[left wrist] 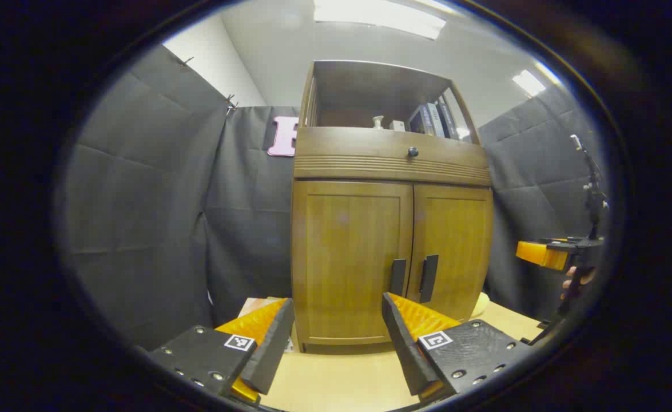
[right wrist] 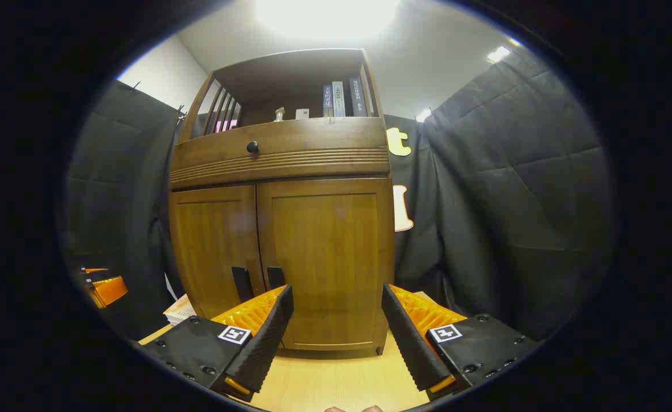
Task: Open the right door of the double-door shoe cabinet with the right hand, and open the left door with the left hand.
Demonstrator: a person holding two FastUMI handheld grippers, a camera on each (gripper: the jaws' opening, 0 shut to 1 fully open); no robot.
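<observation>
Both doors closed; left gripper (left wrist: 338, 337) and right gripper (right wrist: 336, 335) spread apart, facing shoe cabinet (left wrist: 390, 229).

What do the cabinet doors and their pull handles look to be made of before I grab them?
Right door and left door: seemingly wood or wood veneer, warm brown with a satin sheen and visible grain. The handles: dark, flat vertical bars, likely painted metal or plastic; too small to tell which.

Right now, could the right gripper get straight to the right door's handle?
Probably yes. The right gripper is open, the right door's handle sits just ahead past its left finger, and only bare tabletop lies between them. The door is still shut.
</observation>
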